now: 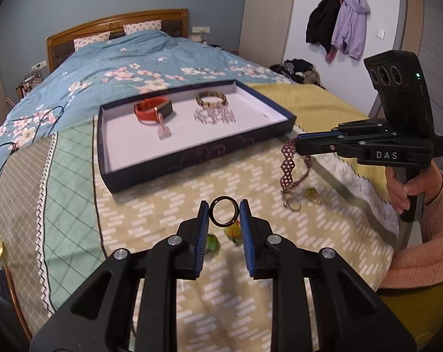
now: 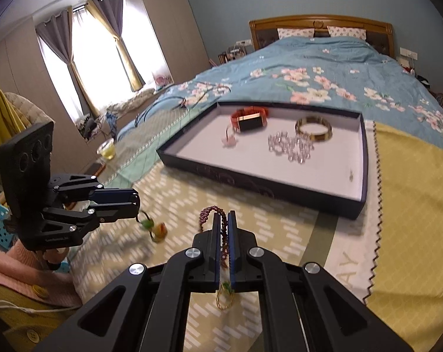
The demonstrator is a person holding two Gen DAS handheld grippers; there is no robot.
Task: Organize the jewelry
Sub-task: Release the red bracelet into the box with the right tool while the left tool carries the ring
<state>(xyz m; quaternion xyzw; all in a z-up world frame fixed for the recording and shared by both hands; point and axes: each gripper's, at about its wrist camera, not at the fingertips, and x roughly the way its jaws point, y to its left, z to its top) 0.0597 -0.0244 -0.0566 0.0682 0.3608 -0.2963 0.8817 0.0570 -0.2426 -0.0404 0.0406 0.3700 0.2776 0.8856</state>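
Observation:
My left gripper [image 1: 224, 211] is shut on a dark ring [image 1: 214, 220], held upright between its blue pads just above the patterned cloth. My right gripper [image 2: 227, 215] is shut on a maroon beaded bracelet [image 2: 208, 211]; from the left wrist view that bracelet [image 1: 288, 164] hangs from it, off the cloth. Beyond both lies a dark blue tray [image 1: 192, 158] with a white floor. It holds an orange watch [image 1: 152, 110], a gold bracelet [image 1: 211, 99], a clear crystal bracelet [image 1: 214, 116] and a small pink piece [image 1: 164, 132].
Green and yellow pieces [image 1: 234, 230] lie on the cloth under my left gripper. Gold rings [image 1: 313, 196] lie below the hanging bracelet. A blue floral quilt [image 1: 118, 58] covers the bed behind the tray. A glass of yellow liquid [image 2: 107, 149] stands left of the bed.

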